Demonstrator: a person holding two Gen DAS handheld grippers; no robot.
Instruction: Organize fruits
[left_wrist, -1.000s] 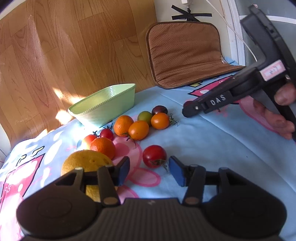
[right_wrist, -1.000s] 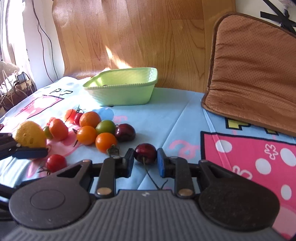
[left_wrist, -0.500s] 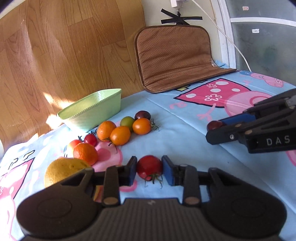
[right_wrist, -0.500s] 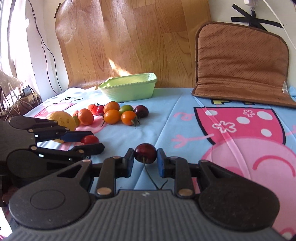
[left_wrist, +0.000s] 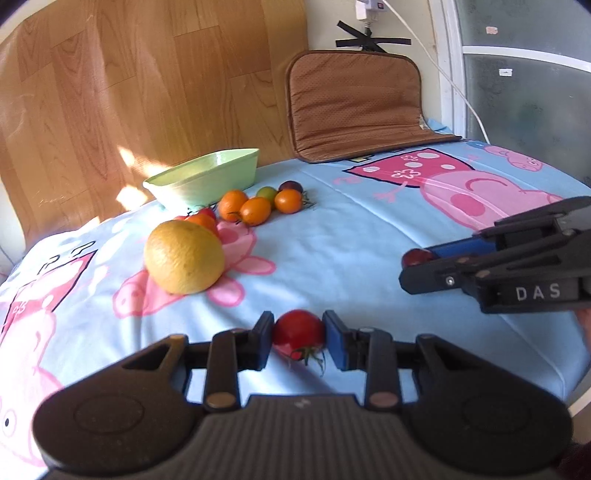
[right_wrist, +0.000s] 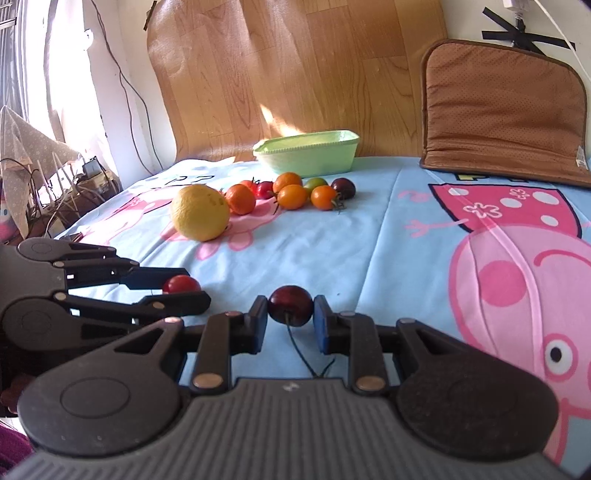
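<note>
My left gripper is shut on a red cherry tomato and holds it above the blue cartoon cloth. My right gripper is shut on a dark red cherry whose stem hangs down. Each gripper shows in the other's view: the right gripper at the right edge, the left gripper at the lower left. A large yellow citrus lies ahead. Behind it sits a cluster of small orange, red, green and dark fruits. A pale green dish stands beyond them.
A brown cushion leans on the wall at the back right. A wood-grain sheet covers the wall behind the dish. Cables and clutter sit off the cloth's left edge. A white cable runs down the window frame.
My left gripper shut on the red tomato and drew back from the fruit pile with it. My right gripper, holding the cherry throughout, also pulled back toward the near side.
</note>
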